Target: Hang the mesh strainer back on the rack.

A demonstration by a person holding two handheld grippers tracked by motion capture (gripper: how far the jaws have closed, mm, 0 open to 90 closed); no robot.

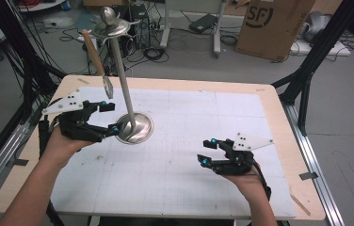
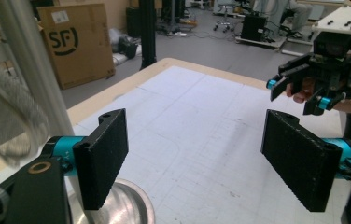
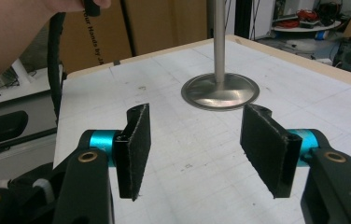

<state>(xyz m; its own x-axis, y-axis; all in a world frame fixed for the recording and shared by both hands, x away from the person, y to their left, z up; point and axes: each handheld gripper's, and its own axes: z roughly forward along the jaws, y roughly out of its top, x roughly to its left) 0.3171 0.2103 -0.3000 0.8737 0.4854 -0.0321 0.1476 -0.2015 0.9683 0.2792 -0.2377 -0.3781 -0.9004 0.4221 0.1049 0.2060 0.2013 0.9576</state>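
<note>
Nearest the high camera, 2 forearms come up from the bottom edge, each hand holding a gripper. Over the white gridded mat [image 1: 175,179], the right gripper [image 1: 206,151] hovers with its jaws spread wide and nothing between them; its own view shows only bare mat in the gap. Farther up and to the left, the left gripper [image 1: 110,116] is also wide open and holds nothing, its jaws just beside the round base of the steel utensil stand [image 1: 127,101], one pad [image 2: 102,156] close over the base rim. A wooden-handled spatula [image 1: 98,61] hangs from the stand's top ring, clear of the mat. Judging by this, no grasp is made yet: the work looks barely begun, and closing on the stand or the spatula is still ahead.
</note>
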